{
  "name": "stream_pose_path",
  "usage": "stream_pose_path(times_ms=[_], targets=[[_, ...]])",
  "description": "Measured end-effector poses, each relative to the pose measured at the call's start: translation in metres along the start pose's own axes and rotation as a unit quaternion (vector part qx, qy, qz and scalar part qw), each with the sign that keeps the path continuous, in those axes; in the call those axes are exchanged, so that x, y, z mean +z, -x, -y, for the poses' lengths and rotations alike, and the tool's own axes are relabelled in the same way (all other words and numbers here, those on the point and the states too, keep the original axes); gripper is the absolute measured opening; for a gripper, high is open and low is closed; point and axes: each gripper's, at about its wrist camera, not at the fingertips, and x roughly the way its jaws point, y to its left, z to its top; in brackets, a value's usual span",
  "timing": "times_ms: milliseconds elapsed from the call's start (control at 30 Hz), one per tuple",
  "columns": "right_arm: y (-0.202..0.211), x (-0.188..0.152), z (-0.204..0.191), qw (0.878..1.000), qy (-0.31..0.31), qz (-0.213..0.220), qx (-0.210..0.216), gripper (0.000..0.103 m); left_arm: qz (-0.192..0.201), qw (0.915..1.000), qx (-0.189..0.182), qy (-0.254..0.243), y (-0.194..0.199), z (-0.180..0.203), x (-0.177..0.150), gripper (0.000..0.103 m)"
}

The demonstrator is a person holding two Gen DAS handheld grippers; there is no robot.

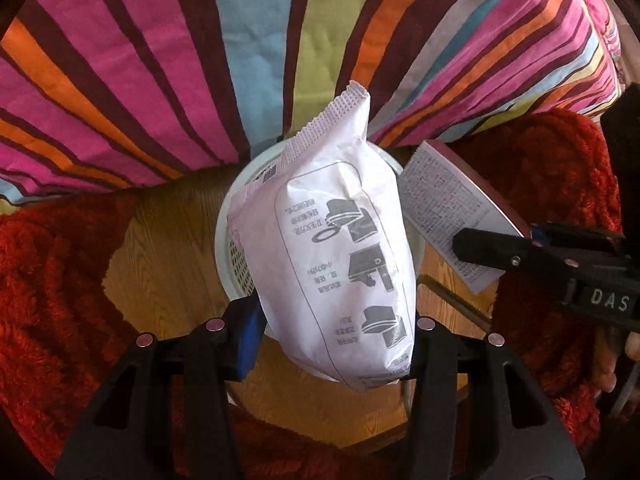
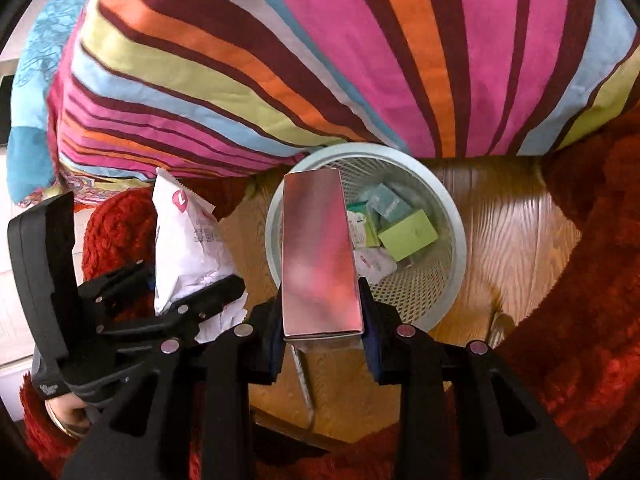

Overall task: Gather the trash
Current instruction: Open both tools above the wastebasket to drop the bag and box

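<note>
**Left wrist view: two pieces of trash held over the wastebasket**

In the left wrist view, nearest the lens, the left gripper is clamped on a crumpled white paper pouch printed with grey diagrams; the pouch is pinched at its lower end and stands up between the jaws. Directly beyond it the pale rim of the mesh wastebasket is seen, so the pouch is judged to hang over the opening. In the right wrist view the right gripper is closed on a long shiny pinkish carton, whose far end reaches over the basket rim. Green boxes and other packets are already lying inside.

The step in hand is judged to be the drop. It is done best when each piece is carried past the near rim before the jaws are parted, and the long carton is tipped end-first so it cannot bridge the rim. The two grippers are close side by side, so the releases are better staggered.

Room is limited: the striped bedding overhangs the far rim, the red shaggy rug closes in at both sides, and only a patch of wooden floor is bare around the basket.
</note>
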Motion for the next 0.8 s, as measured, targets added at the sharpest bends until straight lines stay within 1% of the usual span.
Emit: stream_pose_path(times_ms=[200,367,667,700,767,800], targets=[[-0.016,0.005,0.01,0.999,-0.032,-0.031,0.006,0.03,-0.028,0.9996,0.004,-0.001,-0.013,-0.002,0.003,0.049],[-0.027,0.011,0.017,0.998,-0.053,-0.045,0.007,0.03,-0.051,0.9987,0.005,0.005,-0.026,-0.006,0.006,0.049],[-0.041,0.017,0.016,0.996,-0.055,-0.069,-0.001,0.03,-0.081,0.9966,0.004,0.014,-0.04,-0.011,0.012,0.049],[-0.042,0.018,0.015,0.996,-0.054,-0.072,-0.003,0.03,-0.085,0.9962,0.004,0.016,-0.042,-0.012,0.012,0.05],[-0.045,0.019,0.016,0.995,-0.054,-0.078,-0.009,0.032,-0.096,0.9951,0.004,0.022,-0.047,-0.013,0.014,0.057],[-0.046,0.019,0.018,0.995,-0.057,-0.082,-0.013,0.034,-0.101,0.9946,0.006,0.025,-0.049,-0.014,0.015,0.069]])
